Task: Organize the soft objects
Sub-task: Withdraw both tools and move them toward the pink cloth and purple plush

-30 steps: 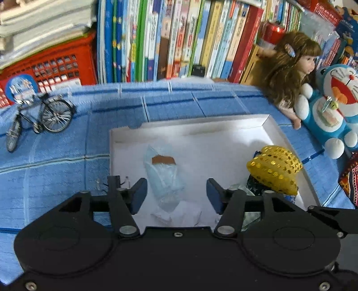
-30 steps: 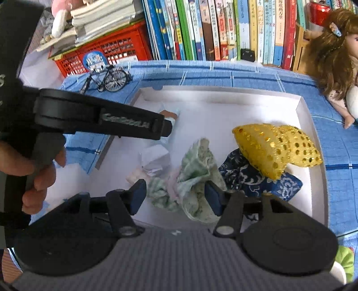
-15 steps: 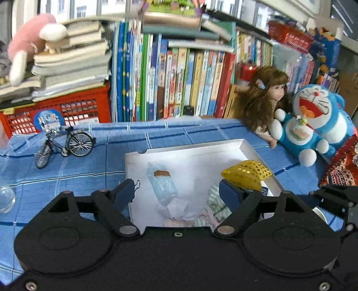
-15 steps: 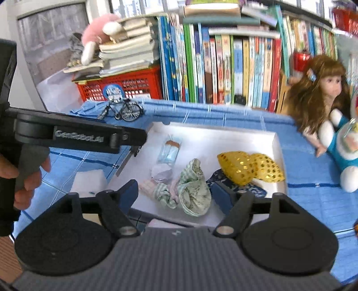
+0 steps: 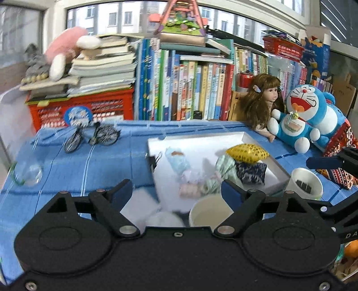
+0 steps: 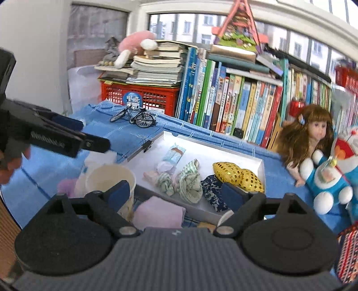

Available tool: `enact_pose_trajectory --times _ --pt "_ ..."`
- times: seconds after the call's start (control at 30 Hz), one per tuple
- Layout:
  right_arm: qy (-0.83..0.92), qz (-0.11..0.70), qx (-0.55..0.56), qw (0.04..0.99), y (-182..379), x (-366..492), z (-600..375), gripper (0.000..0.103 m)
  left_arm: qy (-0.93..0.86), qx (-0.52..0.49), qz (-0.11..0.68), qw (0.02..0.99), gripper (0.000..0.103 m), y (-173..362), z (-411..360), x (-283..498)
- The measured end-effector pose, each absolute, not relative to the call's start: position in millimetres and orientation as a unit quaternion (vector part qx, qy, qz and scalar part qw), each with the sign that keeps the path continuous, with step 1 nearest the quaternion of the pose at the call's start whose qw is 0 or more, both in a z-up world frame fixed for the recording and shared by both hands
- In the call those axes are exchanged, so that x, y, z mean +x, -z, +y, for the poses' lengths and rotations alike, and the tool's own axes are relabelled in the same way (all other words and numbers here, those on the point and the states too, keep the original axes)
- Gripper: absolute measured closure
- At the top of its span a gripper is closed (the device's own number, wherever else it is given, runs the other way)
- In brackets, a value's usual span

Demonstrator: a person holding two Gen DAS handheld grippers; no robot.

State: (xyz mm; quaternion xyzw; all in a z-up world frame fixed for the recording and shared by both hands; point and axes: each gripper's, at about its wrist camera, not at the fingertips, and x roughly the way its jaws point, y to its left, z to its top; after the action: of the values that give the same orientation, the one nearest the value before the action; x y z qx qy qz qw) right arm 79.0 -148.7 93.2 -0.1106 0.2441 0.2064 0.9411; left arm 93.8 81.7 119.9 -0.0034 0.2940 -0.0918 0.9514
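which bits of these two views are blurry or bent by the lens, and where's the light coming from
Left wrist view: daylight comes from the windows behind; the toy bicycle and the glass ball at left are smeared, the doll is fairly sharp. Right wrist view: the bookshelf row bows with the fisheye, the left gripper at the edge is blurred, the white tray looks evenly lit.

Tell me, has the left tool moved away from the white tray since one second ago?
Yes. The left tool pulled back from the white tray; its empty jaws are opening.

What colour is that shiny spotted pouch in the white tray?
Gold with round sequins; the pouch shows best in the right wrist view.
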Motion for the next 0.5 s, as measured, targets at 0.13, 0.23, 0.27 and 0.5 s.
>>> enact_pose_trajectory --times 0.13,0.23,0.27,0.5 --pt "-0.218 0.235 -0.144 0.936 -79 61 -146 0.009 0.080 -0.010 0.284 0.955 0.017 -108 96 68" --pt "-0.223 0.228 -0.174 0.932 -65 51 -142 0.009 0.071 -0.006 0.277 0.958 0.016 -98 102 52" --pt "-0.222 0.227 -0.184 0.930 -60 49 -140 0.009 0.070 -0.005 0.275 0.959 0.015 -95 103 48" --pt "-0.207 0.214 -0.221 0.929 -31 47 -129 0.009 0.070 -0.021 0.252 0.965 0.011 -57 107 22"
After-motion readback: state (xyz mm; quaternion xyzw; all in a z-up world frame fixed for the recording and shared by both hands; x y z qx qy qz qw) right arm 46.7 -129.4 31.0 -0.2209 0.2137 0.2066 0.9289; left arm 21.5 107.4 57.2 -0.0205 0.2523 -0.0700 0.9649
